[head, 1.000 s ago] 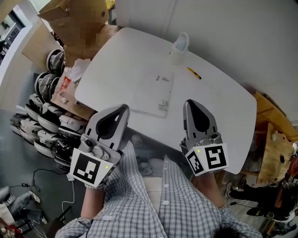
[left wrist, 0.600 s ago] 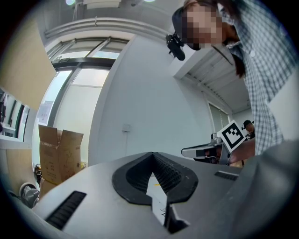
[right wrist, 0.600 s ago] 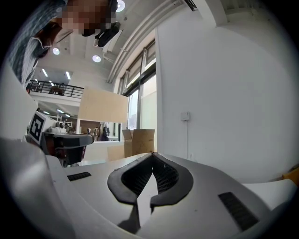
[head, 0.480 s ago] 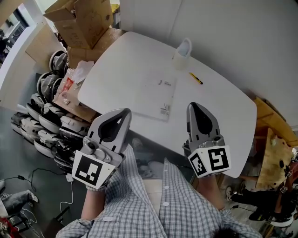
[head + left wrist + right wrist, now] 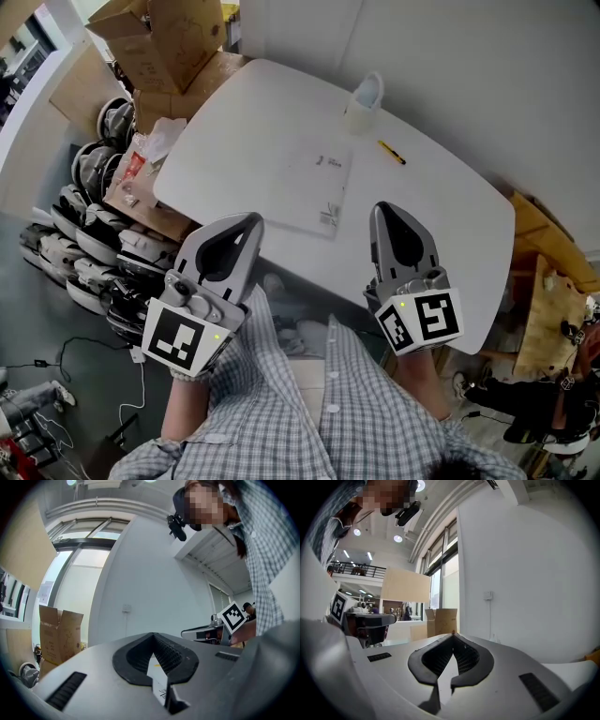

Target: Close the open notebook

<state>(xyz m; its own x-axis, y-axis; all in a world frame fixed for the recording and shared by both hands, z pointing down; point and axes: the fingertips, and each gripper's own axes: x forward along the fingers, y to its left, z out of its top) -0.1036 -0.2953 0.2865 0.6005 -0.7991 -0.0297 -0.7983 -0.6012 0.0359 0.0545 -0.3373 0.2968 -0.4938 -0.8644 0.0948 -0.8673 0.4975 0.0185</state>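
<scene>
A white notebook lies flat near the middle of the white table, with small print at its far right corner and a barcode at its near right corner. From the head view I cannot tell whether it is open or closed. My left gripper hovers at the table's near edge, left of the notebook's near end, jaws shut and empty. My right gripper is level with it just right of the notebook, also shut and empty. Both gripper views show fingertips pressed together, left gripper and right gripper.
A white jug stands at the table's far side, with a yellow pen near it. Cardboard boxes and stacked white helmets crowd the floor at left. Wooden furniture is at right.
</scene>
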